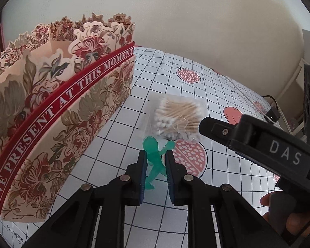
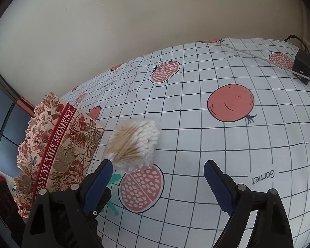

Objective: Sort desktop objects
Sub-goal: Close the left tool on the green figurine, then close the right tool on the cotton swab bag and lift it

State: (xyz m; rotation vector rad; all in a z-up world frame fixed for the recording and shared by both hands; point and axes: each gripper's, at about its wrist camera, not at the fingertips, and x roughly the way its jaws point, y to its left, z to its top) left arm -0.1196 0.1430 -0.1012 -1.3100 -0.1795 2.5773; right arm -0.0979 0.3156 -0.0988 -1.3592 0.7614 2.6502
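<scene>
Green figurine (image 1: 155, 161) clamped in left tool (image 1: 156, 161); right tool (image 2: 158, 172) apart; could snag swab bag (image 1: 176, 116) at twelve o'clock.

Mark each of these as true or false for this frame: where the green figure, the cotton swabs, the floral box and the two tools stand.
1. The left tool is closed on the green toy figure. True.
2. The bag of cotton swabs lies inside the floral box. False: it lies on the tablecloth beside the box.
3. The right tool stands open with nothing gripped. True.
4. The floral box's red band is blank. False: it reads "LOVE PRESENT AT THIS MOMENT".
5. The tablecloth is plain white. False: it has a grid and pomegranate prints.
</scene>
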